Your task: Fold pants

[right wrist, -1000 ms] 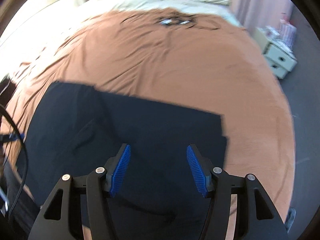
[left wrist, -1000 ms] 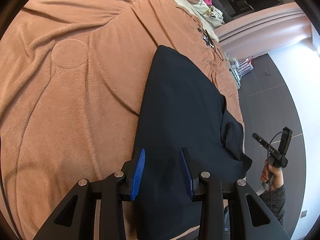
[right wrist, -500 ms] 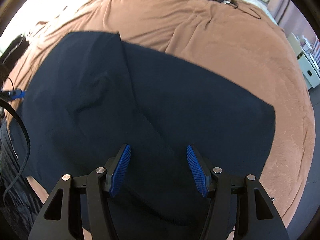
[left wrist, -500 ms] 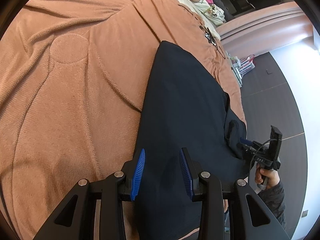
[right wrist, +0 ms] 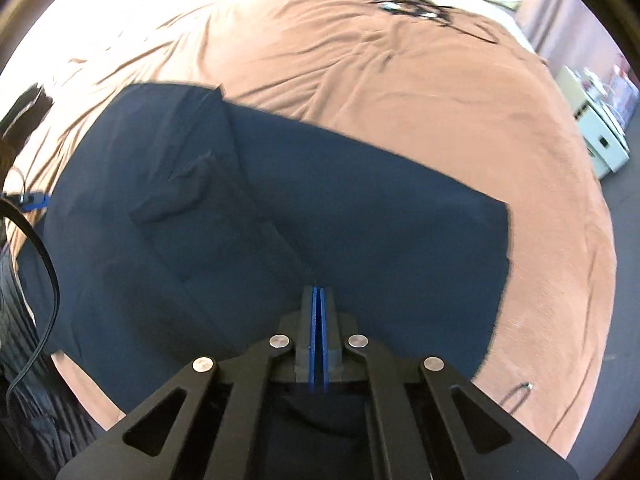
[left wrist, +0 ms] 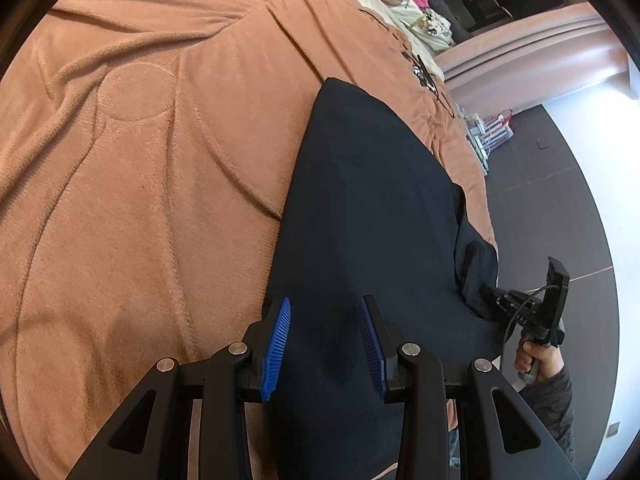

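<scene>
Dark navy pants [left wrist: 372, 208] lie flat on the brown bed blanket [left wrist: 140, 184], running away from me along the bed's right side. My left gripper [left wrist: 324, 300] hovers over their near end, its blue pads apart with cloth showing between them but not pinched. In the right wrist view the pants [right wrist: 360, 208] spread wide, with a fold line running into my right gripper [right wrist: 318, 288], whose pads are pressed together on the fabric. The left wrist view shows that right gripper [left wrist: 516, 304] at the pants' right edge, held by a person's hand [left wrist: 536, 356].
The blanket [right wrist: 400, 80] covers the whole bed, with black cables [right wrist: 416, 4] and pale bedding at its far end. A white drawer unit [right wrist: 596, 128] stands beside the bed on the dark floor [left wrist: 552, 216]. A black cable [right wrist: 40, 264] hangs at the left.
The right gripper's jaws went from wide apart to fully together, and it sank onto the pants' edge. The left gripper stayed where it was with the same gap.
</scene>
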`<state>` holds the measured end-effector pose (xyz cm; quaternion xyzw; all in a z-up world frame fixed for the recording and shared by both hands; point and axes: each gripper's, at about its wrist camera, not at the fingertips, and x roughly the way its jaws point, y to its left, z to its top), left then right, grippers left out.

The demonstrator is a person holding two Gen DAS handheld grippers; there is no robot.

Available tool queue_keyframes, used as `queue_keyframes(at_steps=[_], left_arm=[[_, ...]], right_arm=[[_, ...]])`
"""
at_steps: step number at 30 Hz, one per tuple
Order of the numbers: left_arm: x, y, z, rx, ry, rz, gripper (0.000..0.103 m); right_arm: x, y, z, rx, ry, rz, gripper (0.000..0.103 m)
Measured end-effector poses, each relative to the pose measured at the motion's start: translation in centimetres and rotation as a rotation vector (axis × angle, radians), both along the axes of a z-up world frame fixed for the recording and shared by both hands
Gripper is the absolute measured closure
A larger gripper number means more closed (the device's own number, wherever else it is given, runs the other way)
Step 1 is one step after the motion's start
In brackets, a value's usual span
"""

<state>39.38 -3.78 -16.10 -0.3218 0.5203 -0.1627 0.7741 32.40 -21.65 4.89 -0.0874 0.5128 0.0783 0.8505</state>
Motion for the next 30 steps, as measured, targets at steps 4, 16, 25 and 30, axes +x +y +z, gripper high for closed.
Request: queue_keyframes(at_steps=[4, 16, 25, 30], left_arm=[[0.0, 0.2, 0.3, -0.004, -0.004, 0.003, 0.065], [-0.3, 1.4, 0.5, -0.004, -0.009, 0.020, 0.065], [0.2, 1.2, 0.8, 0.018, -0.004, 0.015, 0.065], [0.4, 0.7, 1.1, 0.021, -0.010, 0.009, 0.065]], right_arm=[[-1.0, -2.0, 0.9, 0.028, -0.040, -0.091, 0.103], [-2.9, -6.3, 0.5, 0.044, -0.068, -0.489, 0.103], [-4.6, -7.9, 0.6, 0.234, -0.111, -0.499, 0.103], [-4.8, -7.8, 0.3, 0.264, -0.125, -0.431, 0.103]])
